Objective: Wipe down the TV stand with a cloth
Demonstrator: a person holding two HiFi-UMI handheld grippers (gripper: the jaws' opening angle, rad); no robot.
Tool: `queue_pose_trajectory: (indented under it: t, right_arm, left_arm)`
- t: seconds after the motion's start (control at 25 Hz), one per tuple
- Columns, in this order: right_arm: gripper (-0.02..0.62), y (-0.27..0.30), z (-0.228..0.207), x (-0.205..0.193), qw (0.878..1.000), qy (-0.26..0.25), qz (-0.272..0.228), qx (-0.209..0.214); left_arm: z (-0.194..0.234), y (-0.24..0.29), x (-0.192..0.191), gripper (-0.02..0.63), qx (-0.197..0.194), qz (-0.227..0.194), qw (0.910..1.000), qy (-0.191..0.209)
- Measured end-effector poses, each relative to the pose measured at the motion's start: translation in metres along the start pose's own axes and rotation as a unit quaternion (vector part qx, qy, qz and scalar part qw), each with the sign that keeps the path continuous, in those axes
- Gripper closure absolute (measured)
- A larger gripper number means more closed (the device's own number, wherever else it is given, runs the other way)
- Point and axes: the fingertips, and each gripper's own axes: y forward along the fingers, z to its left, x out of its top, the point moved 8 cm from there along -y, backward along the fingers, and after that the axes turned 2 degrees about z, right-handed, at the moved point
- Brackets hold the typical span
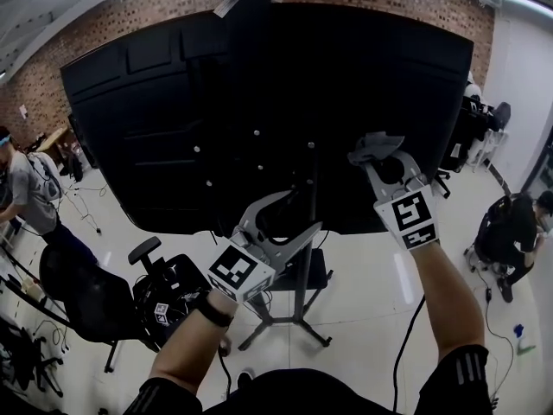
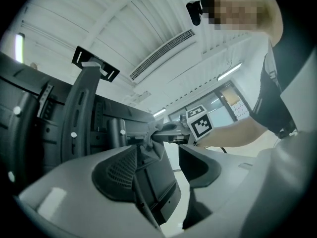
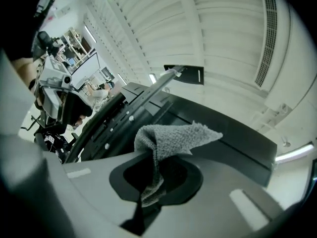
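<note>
Nearest item: left gripper point(image 1: 298, 214), on a bare forearm with a dark wristband. Its jaws are apart with nothing pinched. They reach toward the pole point(image 1: 304, 266) of the TV stand. The left gripper view shows only dark stand parts beyond the gap.

Left of floor:
- Black office chair point(image 1: 95, 305).
- Loose cables near it.
- Person in grey point(image 1: 26, 188) at the far left edge.

Centre:
- Back of the large TV point(image 1: 216, 102). It is black, screw-studded, and mounted on the pole.
- Small shelf point(image 1: 315, 277).
- Splayed base legs point(image 1: 285, 328) resting on the pale floor.

Right of centre:
- Right gripper point(image 1: 380, 164). It is raised level and its jaws are clamped on the cloth.
- Cloth point(image 1: 371, 143). It is grey terry. One corner is pinched and the rest fans out against the TV's back panel. This is confirmed in the right gripper view point(image 3: 173, 138).
- Black cable point(image 1: 406, 344) trailing down from this arm.

Right of floor:
- Person in black point(image 1: 514, 227), crouched.
- Further chairs by the wall.

Handling note (judgement):
- The cloth sits high on the panel, and the pole, shelf and legs look unwiped.
- A good pass would press the loose fan of cloth flat, not just its edge.
- That pass would draw down the pole in overlapping strokes.
- The left gripper could brace the pole against wobble.

Obstructions:
- The trailing cable may snag the shelf.
- The chair crowds the left base leg.
- The left gripper itself sits across the pole's mid-section.
</note>
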Motion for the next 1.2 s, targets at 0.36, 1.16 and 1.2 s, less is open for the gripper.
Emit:
queue_pose_trajectory:
  t: [0.36, 1.16, 1.2]
  right_arm:
    - [0.572, 0.043, 0.095, 0.102, 0.998, -0.012, -0.054, 0.043]
    - [0.572, 0.219, 0.31, 0.201, 0.897, -0.43, 0.101, -0.001]
    - [0.572, 0.223, 0.312, 0.201, 0.886, -0.45, 0.111, -0.004]
  left_arm:
    - [0.057, -0.1, 0.019, 0.319, 0.04, -0.001, 0.9989, 0.024]
    - [0.177, -0.266, -0.002, 0.321, 0.087, 0.011, 0.9962, -0.003]
    - [0.18, -0.27, -0.006, 0.321, 0.087, 0.01, 0.9962, -0.005]
